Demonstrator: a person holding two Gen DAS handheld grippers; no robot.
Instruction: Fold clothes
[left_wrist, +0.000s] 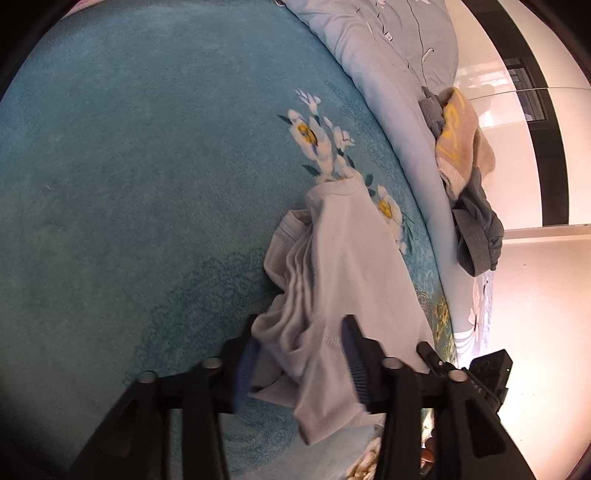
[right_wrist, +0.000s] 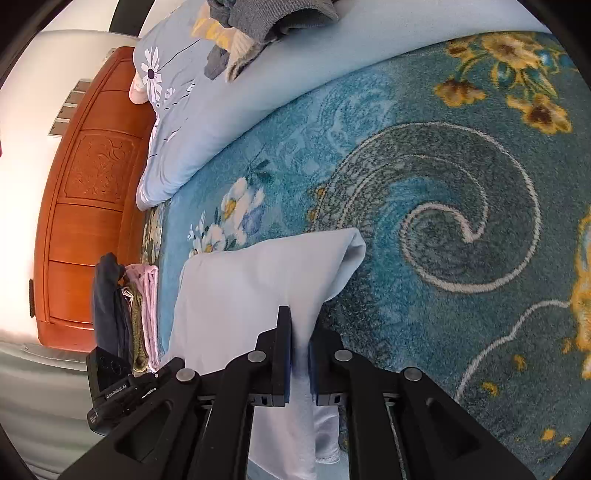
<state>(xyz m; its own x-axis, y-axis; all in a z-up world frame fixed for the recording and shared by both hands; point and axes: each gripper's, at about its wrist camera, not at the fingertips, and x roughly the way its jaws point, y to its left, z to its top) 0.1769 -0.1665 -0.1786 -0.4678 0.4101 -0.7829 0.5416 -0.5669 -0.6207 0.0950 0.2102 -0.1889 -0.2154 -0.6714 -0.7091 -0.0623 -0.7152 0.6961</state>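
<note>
The white garment is spread on a teal floral blanket, pinched between the nearly closed fingers of the right gripper. Its bunched end is seen between the left gripper's wide-set fingers. Unfolded clothes are heaped on the pale blue quilt.

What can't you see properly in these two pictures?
- Left wrist view: the bunched white cotton garment is cut off behind the left gripper; its type is unclear.
- Right wrist view: the pale fabric runs out of sight below the right gripper.
- Right wrist view: the stack of folded clothes shows only edges.
- Both views: the heap of grey and beige clothes is too jumbled to count.
</note>
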